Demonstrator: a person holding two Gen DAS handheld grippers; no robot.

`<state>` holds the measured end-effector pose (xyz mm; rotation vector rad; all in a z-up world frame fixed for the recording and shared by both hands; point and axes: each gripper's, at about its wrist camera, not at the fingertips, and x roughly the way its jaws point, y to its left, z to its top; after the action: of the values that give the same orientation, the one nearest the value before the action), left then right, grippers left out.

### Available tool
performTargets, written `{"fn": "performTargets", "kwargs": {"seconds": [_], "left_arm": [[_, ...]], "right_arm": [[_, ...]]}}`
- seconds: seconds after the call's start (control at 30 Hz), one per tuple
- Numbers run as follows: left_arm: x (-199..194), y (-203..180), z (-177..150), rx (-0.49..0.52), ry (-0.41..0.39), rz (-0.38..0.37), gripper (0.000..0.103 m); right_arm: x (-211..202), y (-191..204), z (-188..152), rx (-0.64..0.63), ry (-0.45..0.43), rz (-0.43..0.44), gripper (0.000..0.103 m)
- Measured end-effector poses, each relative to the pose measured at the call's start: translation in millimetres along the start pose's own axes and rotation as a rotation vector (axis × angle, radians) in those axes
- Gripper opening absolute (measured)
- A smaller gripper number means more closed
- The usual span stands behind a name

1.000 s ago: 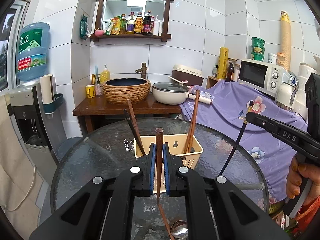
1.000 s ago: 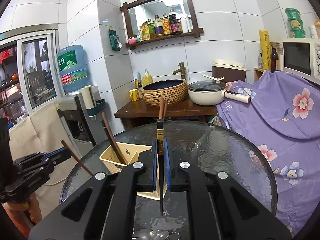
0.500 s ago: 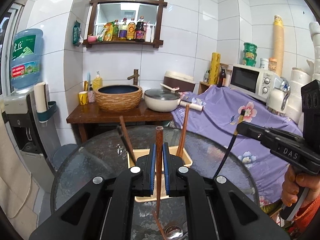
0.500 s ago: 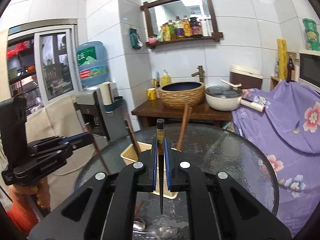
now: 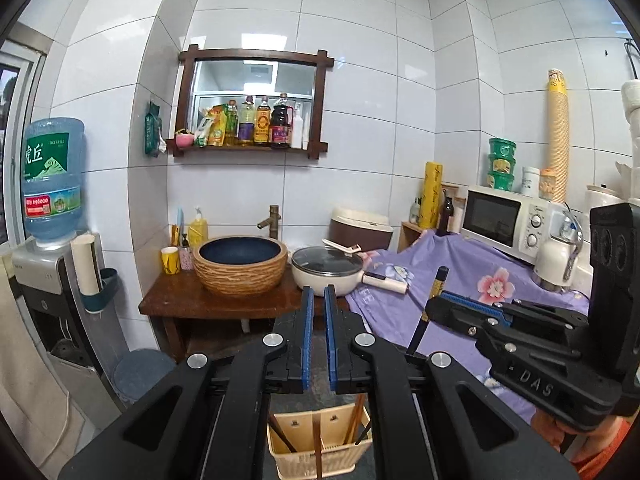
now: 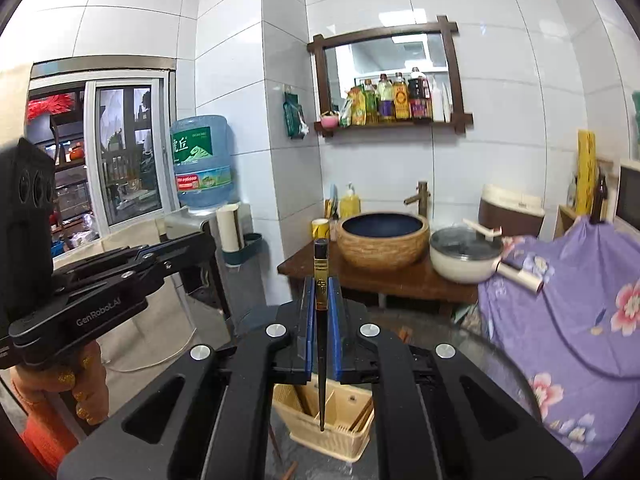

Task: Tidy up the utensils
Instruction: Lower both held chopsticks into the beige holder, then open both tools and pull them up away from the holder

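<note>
From my remote seat, the right gripper [image 6: 321, 284] was clenched on a black chopstick [image 6: 320, 340] with a gold band near its top. The stick stood nearly upright between the blue pads [image 6: 308, 320]. Its thick end rose above the fingertips and its thin tip hung over the cream utensil basket [image 6: 340, 446] below. I could not tell whether the tip was inside the basket or only above it.

The left wrist camera showed the same gripper [image 5: 430, 306] from the side, off to the right. The chopstick [image 5: 438, 284] slanted through its jaws, and a hand [image 5: 556, 428] gripped the handle low at the edge.

The left gripper [image 5: 318, 300] was closed, its blue pads [image 5: 307, 332] almost together, and I saw nothing between them. It pointed toward the wooden washstand [image 5: 192, 304] with the woven-look basin [image 5: 240, 268] and the lidded white pot [image 5: 328, 276]. In the right view it [image 6: 206, 242] reached in from the left, held by a hand [image 6: 86, 392].

The basket [image 5: 312, 464] sat on the round glass table [image 6: 492, 360], directly under both grippers. A divider split it into compartments. A brown wooden handle [image 5: 318, 448] stood in it near the middle. Brown chopsticks [image 5: 358, 416] leaned toward its right side, and a dark stick [image 5: 282, 438] leaned on its left.
</note>
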<state>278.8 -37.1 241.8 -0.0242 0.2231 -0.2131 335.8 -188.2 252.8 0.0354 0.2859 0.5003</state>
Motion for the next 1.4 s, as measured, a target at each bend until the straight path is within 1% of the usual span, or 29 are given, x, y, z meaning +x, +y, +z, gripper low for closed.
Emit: {"fn": "performTargets", "kwargs": {"seconds": [0.03, 0.1, 0.17, 0.23, 0.33, 0.4, 0.47, 0.5, 0.53, 0.63, 0.67, 0.7, 0.73, 0.77, 0.8, 0.83, 0.9, 0.97, 1.0, 1.03, 1.07, 1.1, 1.13, 1.17, 1.2, 1.23, 1.27, 1.3, 1.4], "left_arm": [[7.0, 0.5, 2.4, 0.002, -0.005, 0.022, 0.006], [16.9, 3.9, -0.2, -0.009, 0.004, 0.040, 0.006], [27.2, 9.3, -10.6, -0.029, 0.037, 0.020, 0.006], [37.8, 15.6, -29.6, -0.043, 0.070, 0.032, 0.007], [54.9, 32.2, -62.8, -0.069, 0.145, 0.060, 0.016], [59.9, 48.7, -79.9, -0.110, 0.178, 0.077, 0.026], [57.7, 68.8, -102.8, -0.149, 0.194, 0.108, 0.048], [55.0, 75.6, -110.6, -0.165, 0.195, 0.126, 0.052], [53.3, 85.4, -124.3, -0.186, 0.211, 0.143, 0.053], [55.8, 101.5, -156.4, -0.209, 0.291, 0.161, 0.055], [55.6, 104.0, -163.8, -0.208, 0.307, 0.167, 0.056], [53.7, 108.6, -173.5, -0.210, 0.313, 0.183, 0.057], [46.8, 115.5, -187.8, -0.223, 0.285, 0.228, 0.063], [42.4, 120.6, -197.3, -0.234, 0.251, 0.256, 0.067], [37.5, 127.2, -210.6, -0.261, 0.207, 0.289, 0.067], [35.6, 134.7, -226.8, -0.324, 0.172, 0.331, 0.067], [39.2, 145.9, -251.9, -0.444, 0.127, 0.360, 0.067], [41.7, 149.9, -270.6, -0.552, 0.038, 0.421, 0.066], [43.6, 149.9, -272.3, -0.576, 0.035, 0.409, 0.066], [47.8, 148.9, -271.6, -0.591, 0.037, 0.371, 0.066], [49.0, 145.4, -268.2, -0.578, 0.024, 0.374, 0.066], [53.1, 140.5, -263.5, -0.543, 0.024, 0.384, 0.066], [60.6, 136.3, -257.0, -0.492, 0.044, 0.375, 0.066], [66.0, 134.2, -252.3, -0.464, 0.060, 0.383, 0.066], [69.9, 134.6, -247.4, -0.465, 0.065, 0.416, 0.066], [71.5, 137.5, -243.7, -0.494, 0.057, 0.416, 0.066], [71.9, 140.2, -242.0, -0.523, 0.051, 0.392, 0.066], [71.1, 143.1, -241.1, -0.536, 0.057, 0.390, 0.066], [56.4, 148.5, -241.6, -0.523, 0.003, 0.420, 0.067]], "right_arm": [[5.4, -0.7, 1.1, 0.002, 0.006, -0.004, 0.007], [22.2, -4.3, -3.9, 0.011, 0.033, -0.018, 0.007], [34.9, -8.9, -16.8, 0.018, 0.053, -0.033, 0.008], [47.9, -15.0, -32.9, 0.020, 0.069, -0.052, 0.008], [61.0, -24.3, -48.0, 0.047, 0.087, -0.055, 0.008], [70.4, -26.1, -54.6, 0.046, 0.103, -0.059, 0.007], [82.7, -25.9, -64.4, 0.026, 0.132, -0.068, 0.007], [90.0, -25.9, -69.4, 0.026, 0.157, -0.066, 0.007], [99.4, -28.0, -77.7, 0.033, 0.187, -0.063, 0.007], [114.0, -33.4, -96.5, 0.056, 0.211, -0.090, 0.008], [117.6, -34.8, -102.0, 0.056, 0.225, -0.095, 0.015], [119.9, -35.5, -106.6, 0.054, 0.240, -0.096, 0.025], [116.4, -35.7, -111.4, 0.058, 0.230, -0.110, 0.056], [106.8, -34.6, -114.6, 0.065, 0.180, -0.128, 0.077], [98.1, -32.0, -117.2, 0.061, 0.137, -0.142, 0.078], [89.6, -26.0, -121.7, 0.037, 0.111, -0.158, 0.078], [79.3, -12.9, -132.6, -0.011, 0.114, -0.164, 0.078], [64.7, 2.0, -149.7, -0.036, 0.105, -0.139, 0.078], [59.7, 7.0, -154.5, -0.050, 0.110, -0.130, 0.078], [52.3, 13.6, -161.3, -0.077, 0.119, -0.118, 0.078], [44.9, 18.3, -166.5, -0.091, 0.117, -0.110, 0.078], [38.4, 20.9, -170.5, -0.096, 0.110, -0.103, 0.078], [32.0, 23.6, -175.4, -0.099, 0.101, -0.091, 0.078], [28.3, 25.5, -179.4, -0.096, 0.097, -0.081, 0.080], [25.9, 26.1, -183.6, -0.085, 0.094, -0.072, 0.081], [25.0, 26.3, -189.3, -0.060, 0.095, -0.059, 0.081], [25.0, 26.8, -194.1, -0.037, 0.102, -0.048, 0.081], [25.7, 27.4, -198.7, -0.019, 0.111, -0.039, 0.081], [19.9, 30.0, -209.4, 0.010, 0.126, -0.015, 0.081]]}}
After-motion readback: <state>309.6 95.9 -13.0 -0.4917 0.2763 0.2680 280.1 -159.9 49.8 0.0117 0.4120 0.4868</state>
